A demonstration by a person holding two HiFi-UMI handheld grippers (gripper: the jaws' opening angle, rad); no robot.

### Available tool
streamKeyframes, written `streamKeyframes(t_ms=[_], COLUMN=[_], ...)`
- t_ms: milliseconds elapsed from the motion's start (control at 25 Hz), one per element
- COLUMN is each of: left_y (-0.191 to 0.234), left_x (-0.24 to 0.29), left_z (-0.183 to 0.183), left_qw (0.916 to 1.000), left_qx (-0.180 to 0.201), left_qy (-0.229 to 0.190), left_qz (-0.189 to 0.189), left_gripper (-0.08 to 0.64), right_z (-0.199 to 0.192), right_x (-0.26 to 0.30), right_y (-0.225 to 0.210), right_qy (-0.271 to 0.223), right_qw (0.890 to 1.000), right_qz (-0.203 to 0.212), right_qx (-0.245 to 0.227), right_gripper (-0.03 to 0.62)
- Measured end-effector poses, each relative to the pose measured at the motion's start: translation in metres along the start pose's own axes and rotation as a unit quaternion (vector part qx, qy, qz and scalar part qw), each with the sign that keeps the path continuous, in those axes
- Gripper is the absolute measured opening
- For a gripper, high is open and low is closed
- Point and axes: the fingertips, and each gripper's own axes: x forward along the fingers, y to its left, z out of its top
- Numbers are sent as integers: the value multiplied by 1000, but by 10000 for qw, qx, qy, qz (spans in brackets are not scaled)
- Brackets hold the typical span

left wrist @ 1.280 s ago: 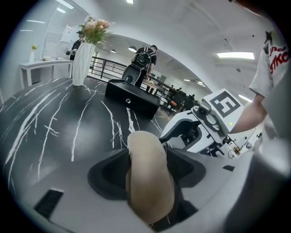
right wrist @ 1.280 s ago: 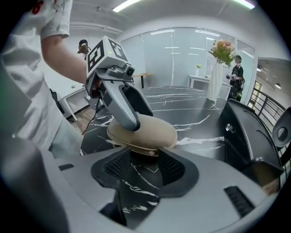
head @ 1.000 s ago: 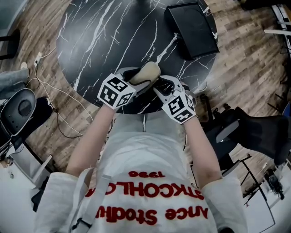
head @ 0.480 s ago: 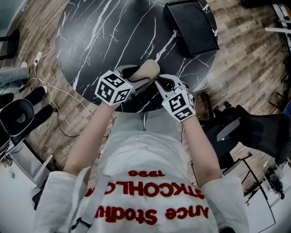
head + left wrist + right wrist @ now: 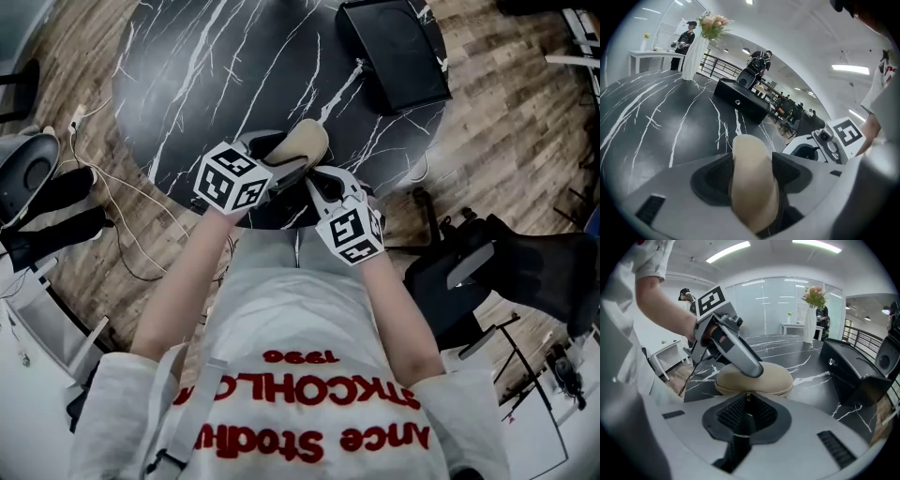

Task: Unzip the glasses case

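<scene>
A beige glasses case (image 5: 302,142) lies at the near edge of the black marble table (image 5: 216,66). My left gripper (image 5: 284,159) is shut across its near part; the left gripper view shows the case (image 5: 752,187) pinched between both pads. My right gripper (image 5: 315,180) meets the case's near end from the right. In the right gripper view the case (image 5: 761,378) lies just past the jaws, which are closing. Their pads stand almost together on a thin pale zipper pull (image 5: 747,397). A left finger (image 5: 740,355) lies over the case top.
A black box (image 5: 394,56) sits at the table's far right. A white vase of flowers (image 5: 696,51) stands at the far side. A dark chair (image 5: 506,272) is to the right on the wooden floor. Cables (image 5: 112,197) trail at the left.
My right gripper has shifted left and rolled a little, coming in at the case's near end. The left gripper and the case have stayed put.
</scene>
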Motion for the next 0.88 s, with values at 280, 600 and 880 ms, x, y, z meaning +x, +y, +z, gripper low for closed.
streamKeyframes(t_ms=[280, 600, 880], left_y=[0, 1, 0], left_x=[1, 0, -2], left_z=[0, -1, 1], left_qw=[10000, 10000, 10000], left_qx=[-4, -16, -9], left_qy=[22, 26, 85], left_qz=[13, 15, -30], left_gripper=[265, 265, 264], right_z=[3, 6, 1], right_x=[3, 10, 6], right_y=[16, 37, 20], right_qy=[17, 67, 123], right_qw=[10000, 10000, 9996], right_qz=[77, 3, -214], right_qx=[-56, -63, 102], right_gripper=[37, 25, 14])
